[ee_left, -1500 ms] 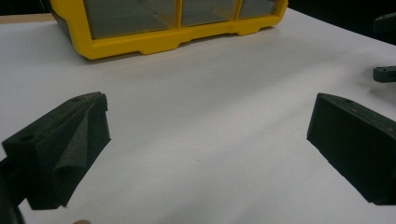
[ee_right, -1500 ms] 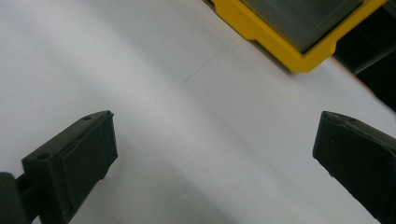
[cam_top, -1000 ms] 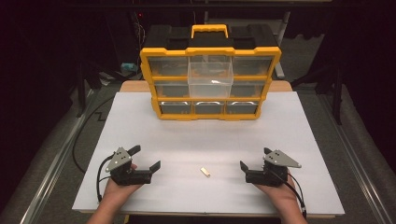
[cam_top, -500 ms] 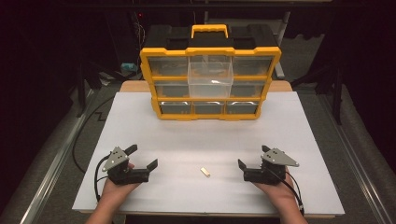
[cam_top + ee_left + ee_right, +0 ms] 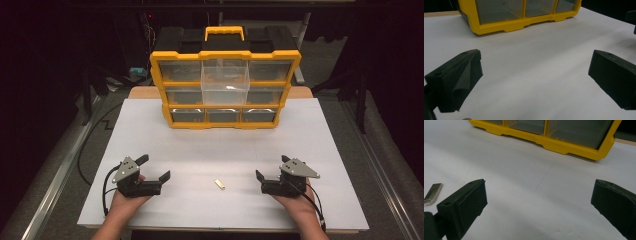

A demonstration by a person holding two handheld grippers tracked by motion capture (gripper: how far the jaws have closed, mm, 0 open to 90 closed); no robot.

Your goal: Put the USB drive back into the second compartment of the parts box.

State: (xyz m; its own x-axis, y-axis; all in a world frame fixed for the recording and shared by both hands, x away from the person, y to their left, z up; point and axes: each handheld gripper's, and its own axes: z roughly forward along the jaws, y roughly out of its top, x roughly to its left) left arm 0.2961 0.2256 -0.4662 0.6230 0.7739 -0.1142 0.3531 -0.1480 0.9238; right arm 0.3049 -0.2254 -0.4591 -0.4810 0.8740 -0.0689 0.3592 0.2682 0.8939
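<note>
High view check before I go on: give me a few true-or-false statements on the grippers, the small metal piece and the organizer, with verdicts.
1. The small metal piece lies flat on the white board, between the two grippers. True.
2. The left gripper is shut on the metal piece. False: its jaws stand wide apart with nothing between them.
3. The right gripper is open and holds nothing. True.
4. All drawers of the yellow organizer are pushed in flush. False: the clear middle drawer sticks out toward the person.
5. The metal piece lies against the organizer's base. False: it lies well short of it, near the grippers.
</note>
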